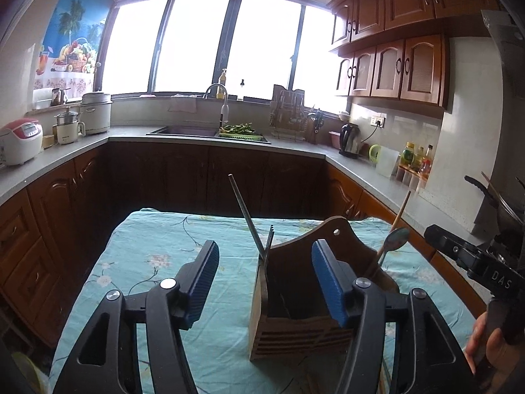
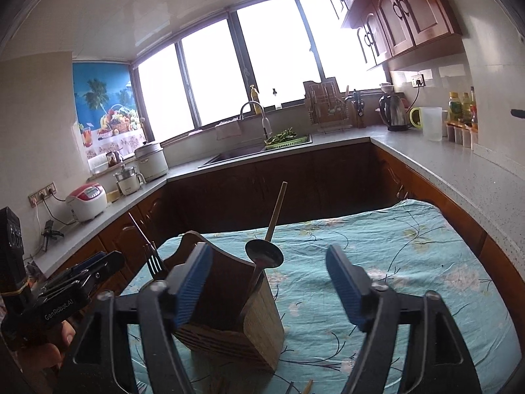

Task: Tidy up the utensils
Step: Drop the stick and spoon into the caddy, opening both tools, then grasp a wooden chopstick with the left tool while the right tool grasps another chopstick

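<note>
A wooden utensil holder stands on the table with the teal floral cloth. In it stand a metal chopstick, a fork, a metal spoon and a wooden stick. My left gripper is open and empty, just in front of the holder's left side. In the right wrist view the holder sits lower left with the spoon, wooden stick and fork. My right gripper is open and empty above the holder's right side.
Counters wrap around the room with a sink, rice cooker, kettle and bottles. Wooden cabinets hang at the upper right. A utensil tip lies on the cloth at the near edge. The other gripper shows at each view's side.
</note>
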A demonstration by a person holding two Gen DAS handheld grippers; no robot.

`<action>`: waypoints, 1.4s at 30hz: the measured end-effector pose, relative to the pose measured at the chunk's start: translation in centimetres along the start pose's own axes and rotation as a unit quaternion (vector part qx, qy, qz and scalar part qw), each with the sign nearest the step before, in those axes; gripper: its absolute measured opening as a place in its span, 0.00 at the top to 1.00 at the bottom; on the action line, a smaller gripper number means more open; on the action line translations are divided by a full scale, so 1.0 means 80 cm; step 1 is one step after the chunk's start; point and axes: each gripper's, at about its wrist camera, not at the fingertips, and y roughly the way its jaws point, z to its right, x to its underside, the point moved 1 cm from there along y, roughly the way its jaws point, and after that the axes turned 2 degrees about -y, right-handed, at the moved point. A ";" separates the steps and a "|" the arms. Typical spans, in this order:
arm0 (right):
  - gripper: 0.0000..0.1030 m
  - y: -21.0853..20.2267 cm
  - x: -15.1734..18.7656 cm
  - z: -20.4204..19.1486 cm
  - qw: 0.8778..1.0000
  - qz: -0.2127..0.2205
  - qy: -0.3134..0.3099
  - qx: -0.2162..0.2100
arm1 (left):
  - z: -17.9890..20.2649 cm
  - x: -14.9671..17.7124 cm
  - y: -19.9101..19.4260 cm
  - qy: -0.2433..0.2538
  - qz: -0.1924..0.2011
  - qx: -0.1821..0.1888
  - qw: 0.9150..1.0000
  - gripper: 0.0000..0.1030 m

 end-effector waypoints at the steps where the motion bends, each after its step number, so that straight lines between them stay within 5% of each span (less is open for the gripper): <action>1: 0.17 -0.007 0.001 0.000 1.000 0.004 0.001 -0.001 | -0.001 0.003 -0.008 -0.006 0.004 -0.003 1.000 0.32; 5: 0.07 -0.034 0.007 0.002 1.000 0.008 0.005 -0.001 | -0.010 0.016 -0.042 -0.033 0.014 -0.013 0.999 0.15; 12: 0.01 -0.083 0.037 0.009 1.000 -0.003 0.021 -0.003 | -0.009 0.053 -0.086 -0.062 0.001 -0.020 0.998 0.05; 33: 0.01 -0.137 0.149 0.030 0.993 -0.088 0.078 0.018 | -0.011 0.120 -0.143 -0.078 -0.098 -0.031 0.992 0.05; 42: 0.01 -0.128 0.154 0.027 0.991 -0.102 0.079 0.020 | -0.007 0.125 -0.136 -0.067 -0.129 -0.035 0.989 0.05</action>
